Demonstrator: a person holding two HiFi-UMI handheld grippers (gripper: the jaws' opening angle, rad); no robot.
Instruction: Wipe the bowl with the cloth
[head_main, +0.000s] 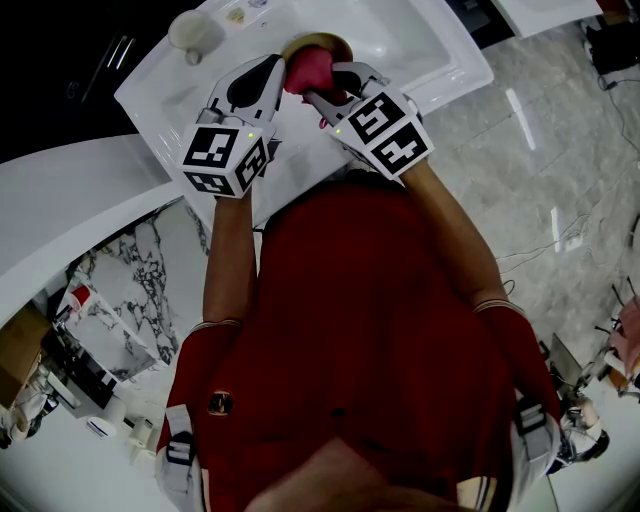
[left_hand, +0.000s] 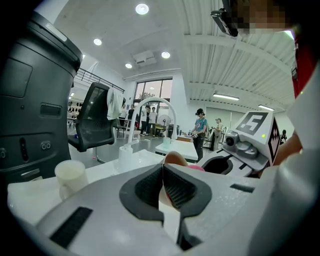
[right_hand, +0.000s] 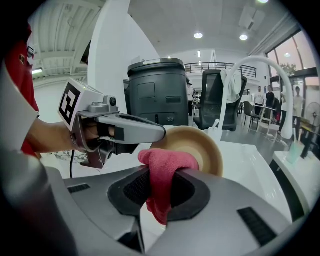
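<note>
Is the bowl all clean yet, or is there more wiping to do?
Done: the left gripper is shut on the rim of the tan bowl, and the right gripper is shut on the red cloth. In hand: the cloth is at the bowl's inside. Left: the wiping itself; its cleanliness can't be judged.

Bowl (head_main: 318, 44) over sink (head_main: 420, 45), 12 o'clock; cloth (head_main: 308, 72) just before it; cup (head_main: 194, 32) on table, 10 o'clock.
</note>
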